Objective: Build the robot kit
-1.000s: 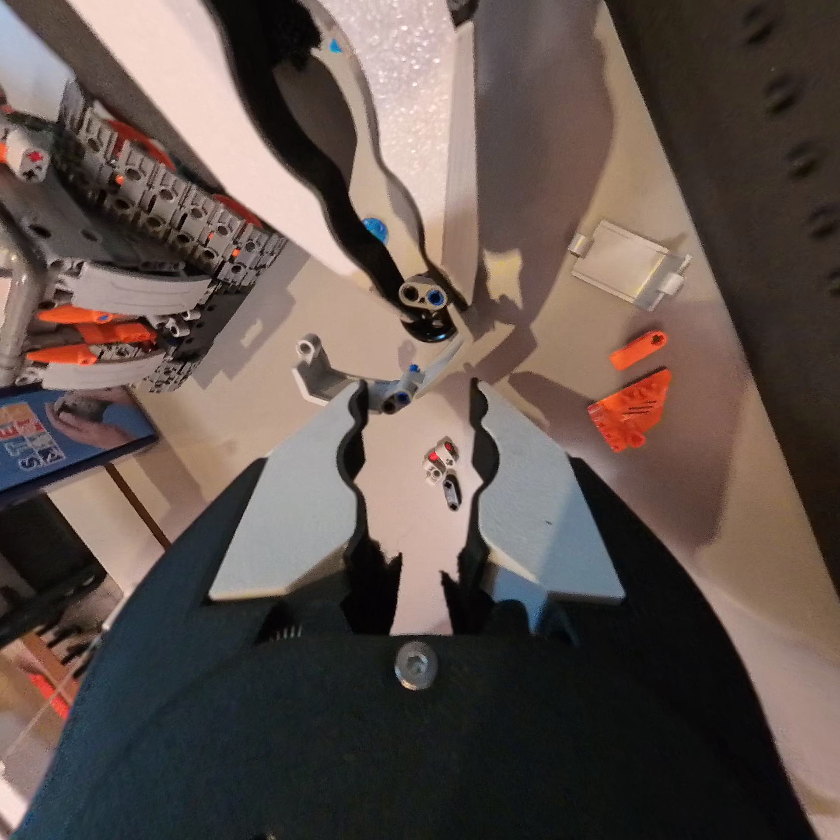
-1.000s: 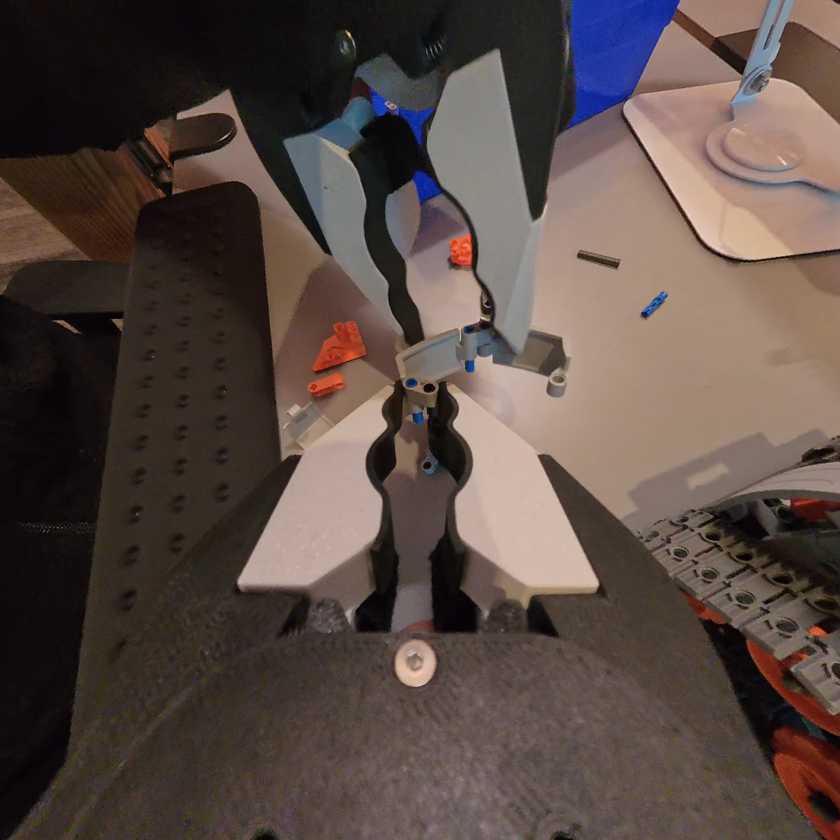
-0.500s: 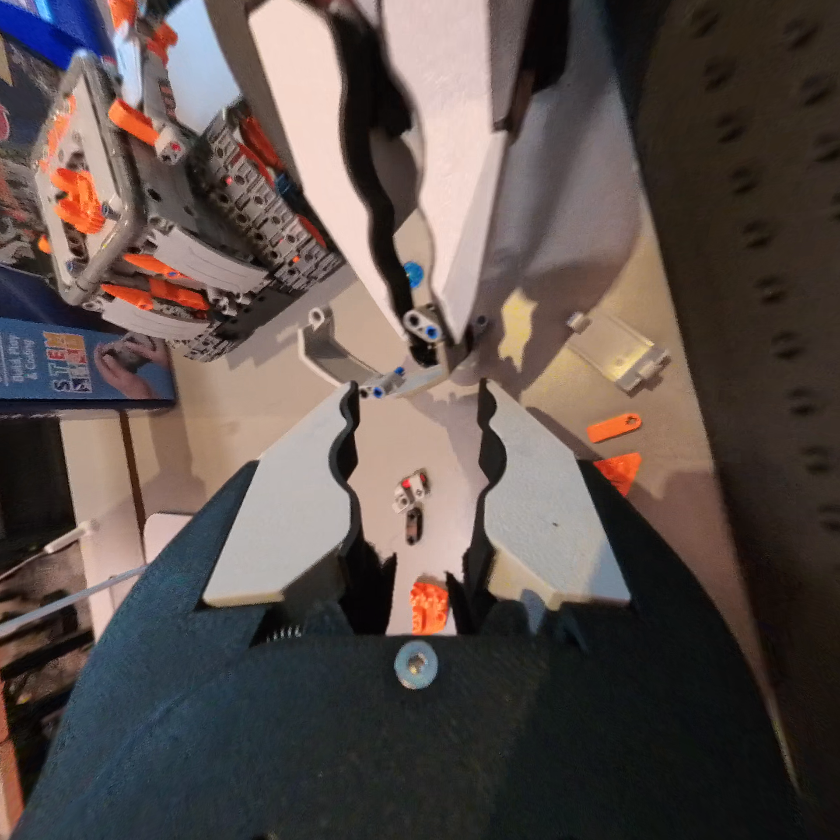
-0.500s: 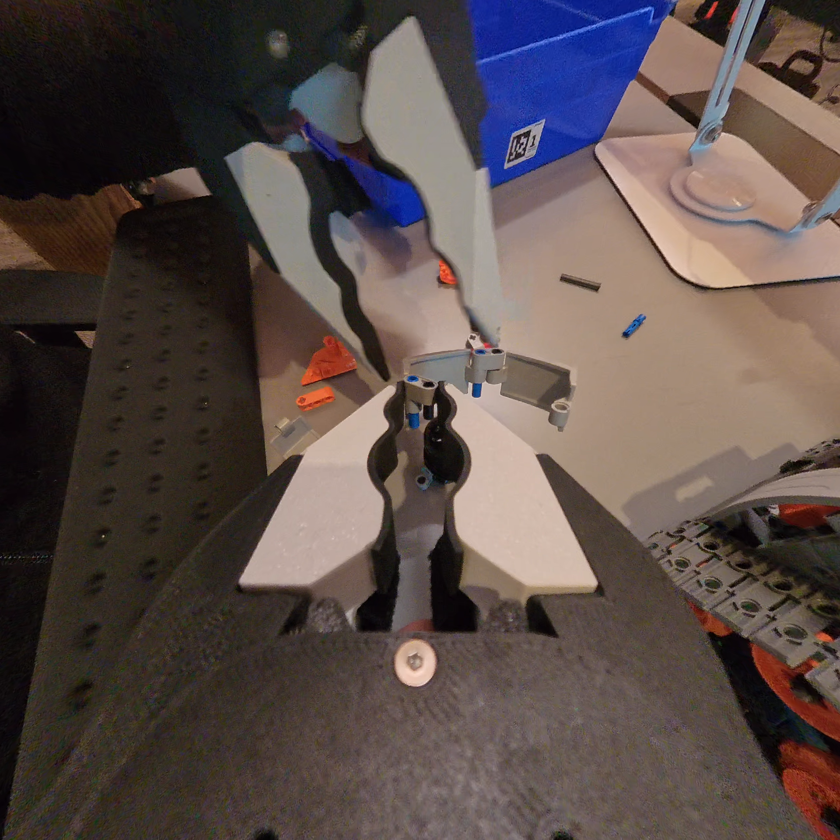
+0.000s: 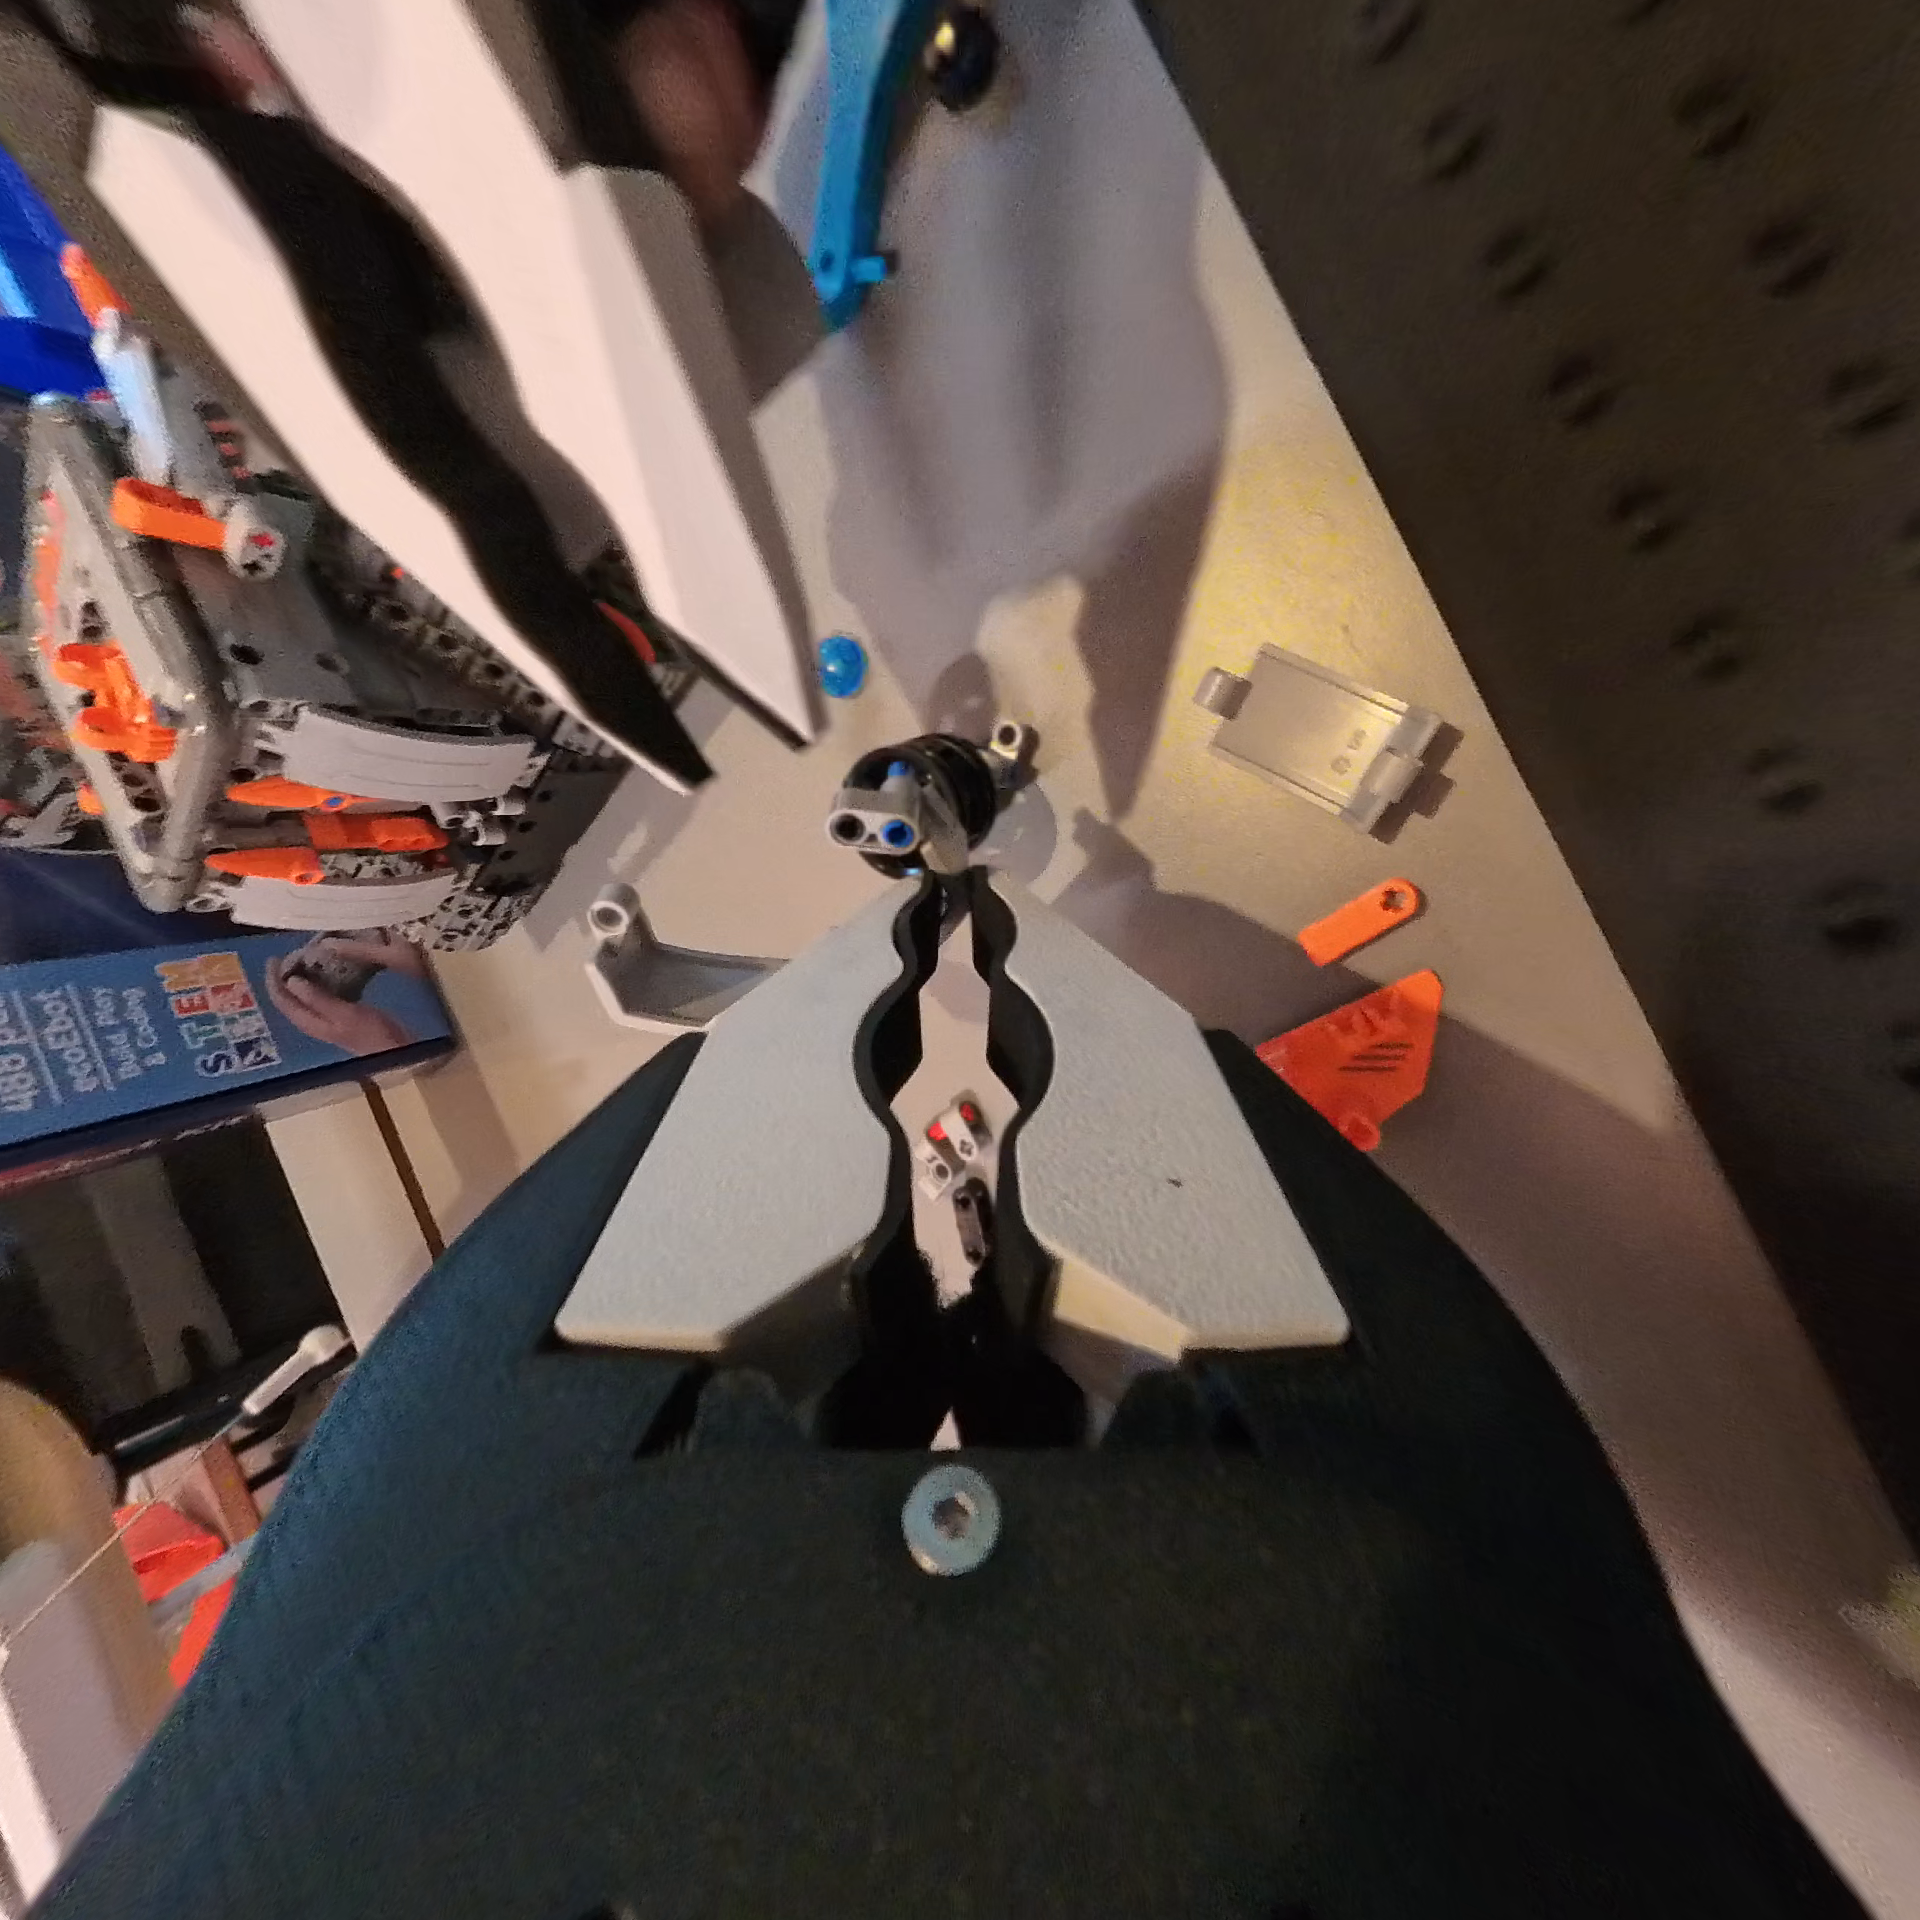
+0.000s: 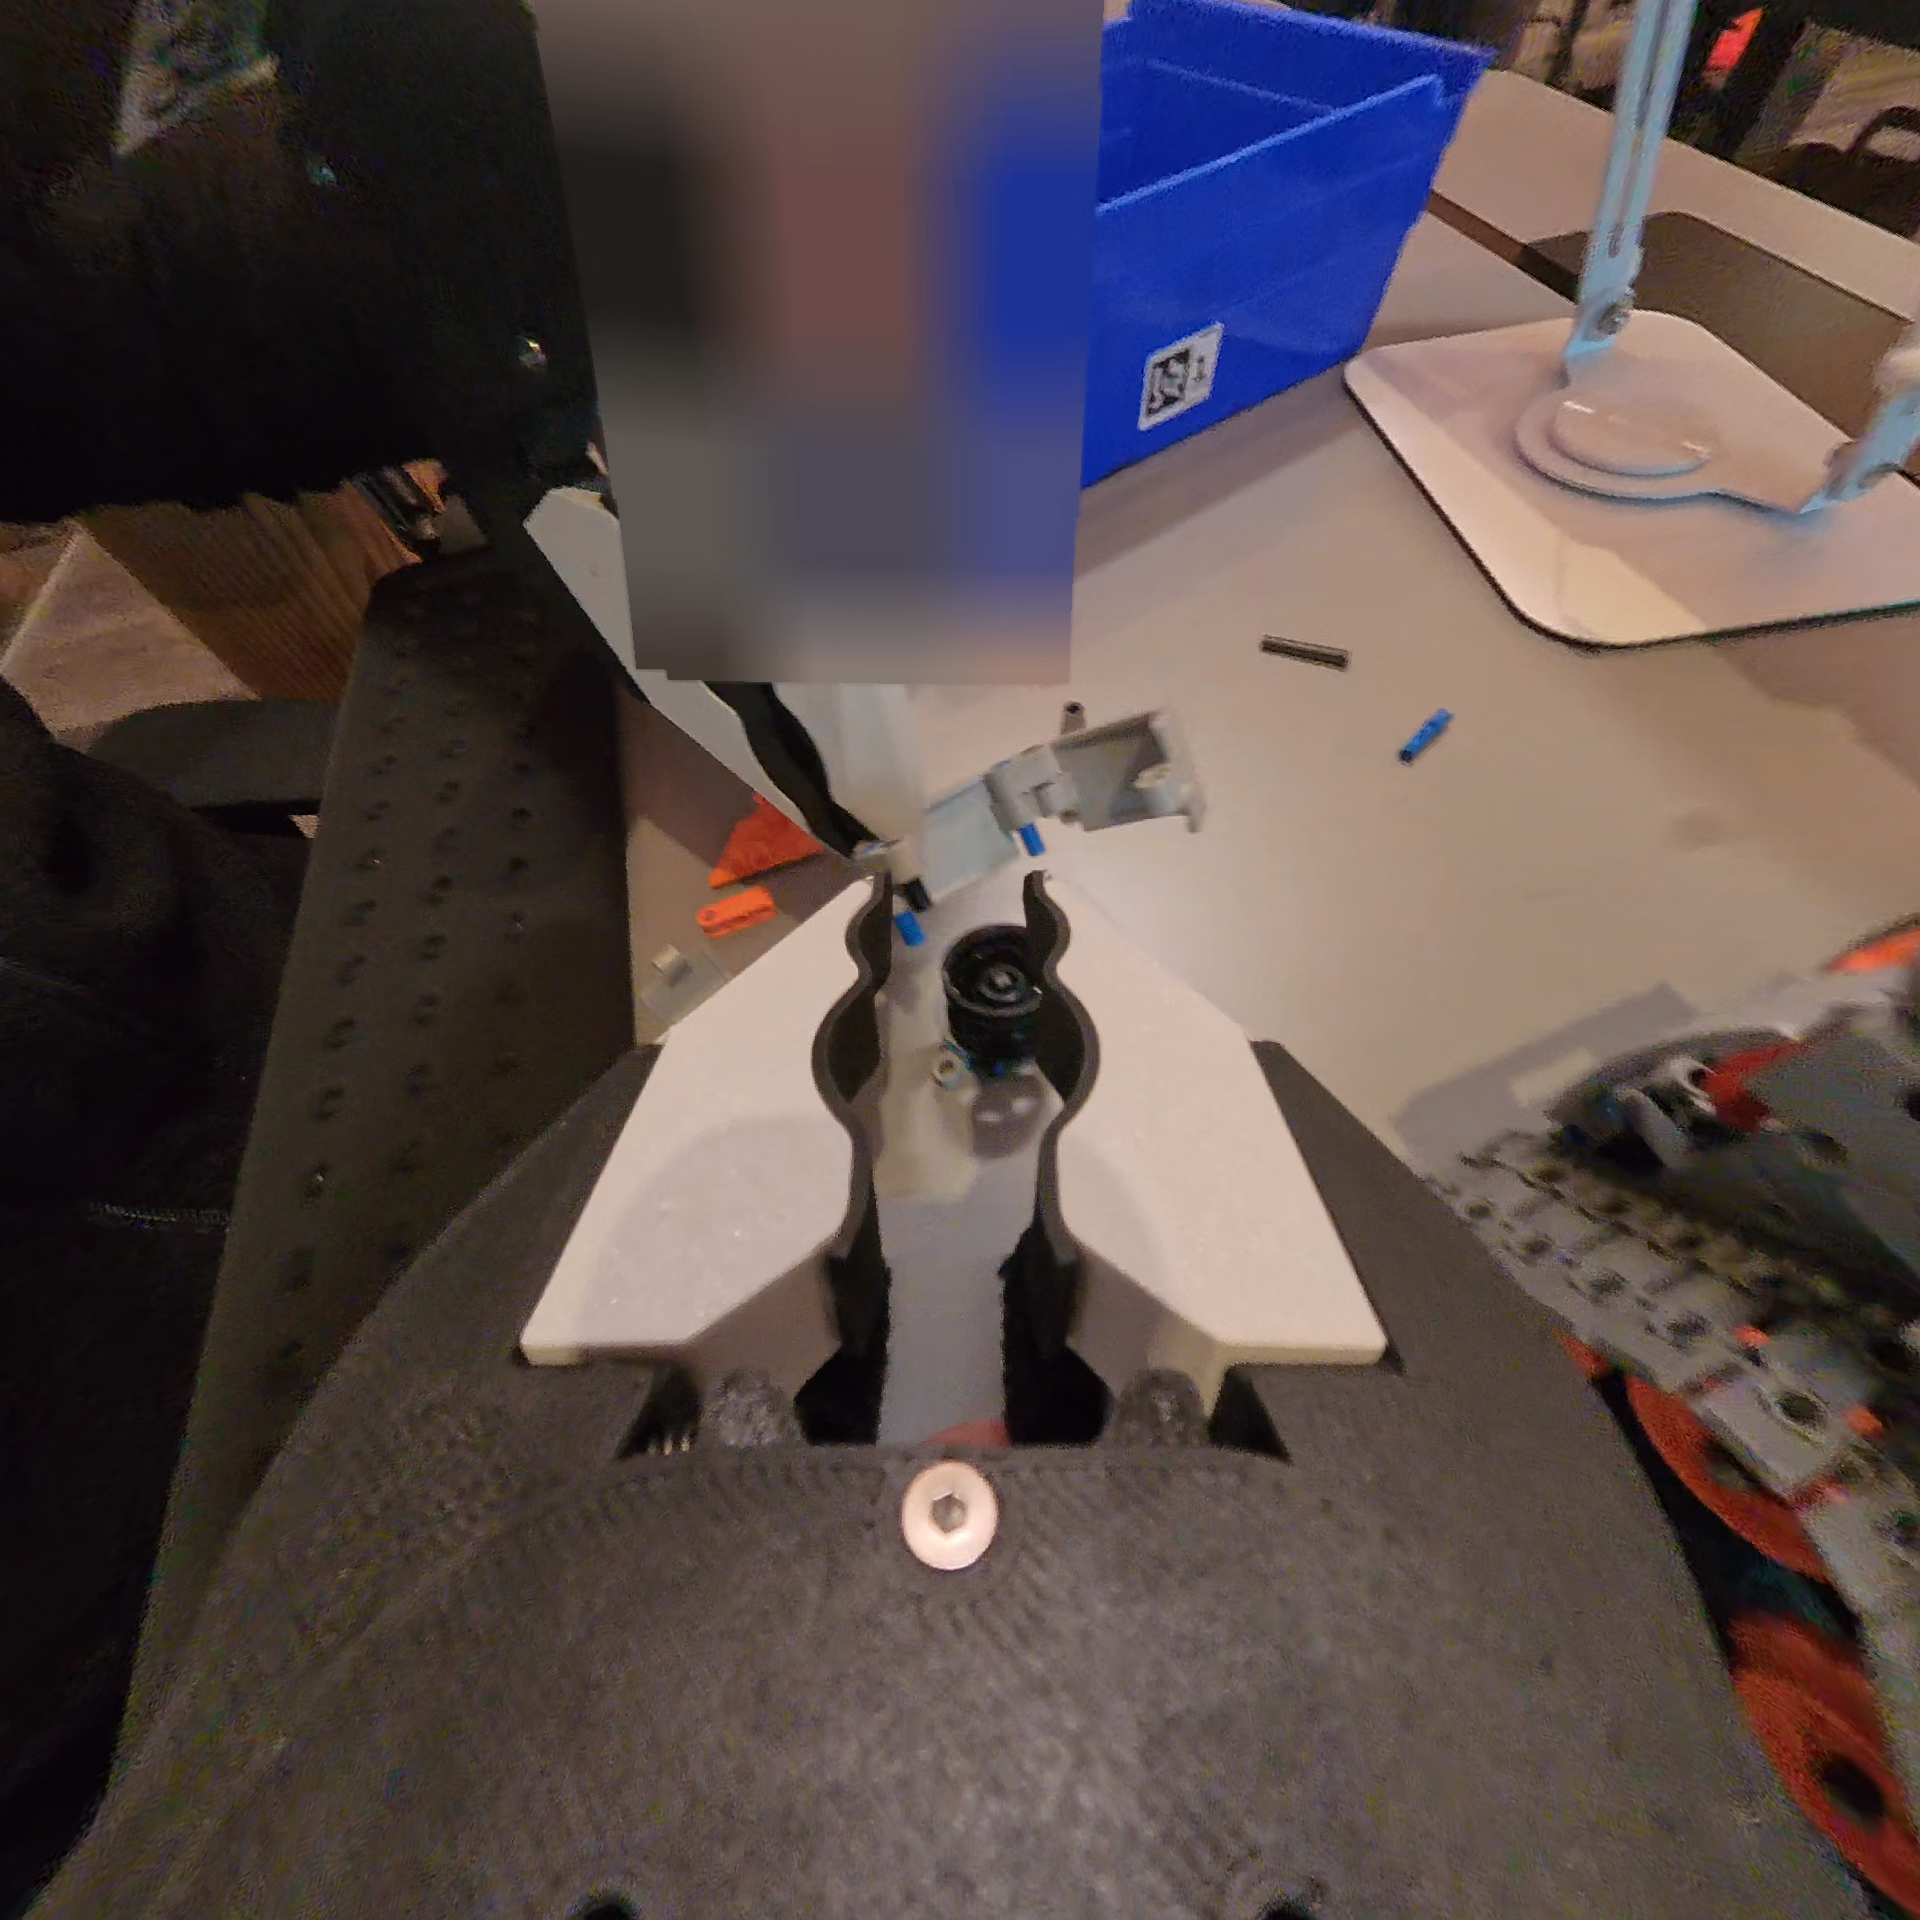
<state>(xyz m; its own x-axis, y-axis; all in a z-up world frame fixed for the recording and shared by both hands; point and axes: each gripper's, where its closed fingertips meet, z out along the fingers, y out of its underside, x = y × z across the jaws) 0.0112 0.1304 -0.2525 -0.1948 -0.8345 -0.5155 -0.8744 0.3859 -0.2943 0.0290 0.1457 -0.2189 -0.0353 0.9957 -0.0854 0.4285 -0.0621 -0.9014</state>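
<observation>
My left gripper point(image 5: 948, 891) is shut on the end of a grey curved panel assembly point(image 5: 665, 971) with a grey connector point(image 5: 878, 821) and blue pins. In the right wrist view the assembly point(image 6: 1081, 774) hangs tilted above the table from the left gripper's fingers point(image 6: 800, 769). My right gripper point(image 6: 961, 894) is open and empty just below the assembly. A small black wheel point(image 6: 992, 997) lies on the table between its fingers; it also shows in the left wrist view point(image 5: 935, 779). The right gripper's fingers point(image 5: 644, 499) show at the upper left there.
A grey tracked model with orange parts point(image 5: 260, 727) point(image 6: 1714, 1247) stands beside the grippers. Orange pieces point(image 5: 1361, 1049), a flat grey plate point(image 5: 1320, 738) and tiny parts point(image 5: 956, 1143) lie on the table. A blue bin point(image 6: 1247, 260), white stand base point(image 6: 1662, 499), black perforated board point(image 6: 416, 935) surround. One gripper's finger ends stand about 4 cm off the other's. My left gripper's tips are some 7 cm from the flat grey plate point(image 5: 1320, 738).
My left gripper has shut on the grey panel assembly and lifted it off the table. My right gripper has let go of the connector and opened, now over the black wheel.
</observation>
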